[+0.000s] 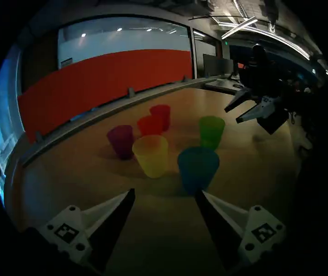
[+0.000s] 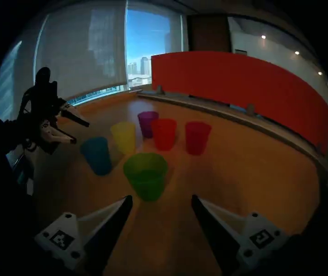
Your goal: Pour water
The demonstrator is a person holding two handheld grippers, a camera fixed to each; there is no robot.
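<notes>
L tongs (image 1: pixel 164 191) & R tongs (image 2: pixel 161 197) both wide open, empty.

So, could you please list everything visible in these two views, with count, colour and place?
purple cup: one, purple, left of the cluster in the left gripper view
orange-red cup: one, orange-red, middle of the cluster
red cup: one, red, beside the orange-red cup
yellow cup: one, yellow, beside the blue cup
blue cup: one, blue, nearest the left gripper
green cup: one, green, nearest the right gripper
table: one, brown wood, under the cups
partition: one, red, along the table's edge
window: one, bright, beyond the table
left gripper: one, black fingers, open, empty
right gripper: one, black fingers, open, empty
</notes>
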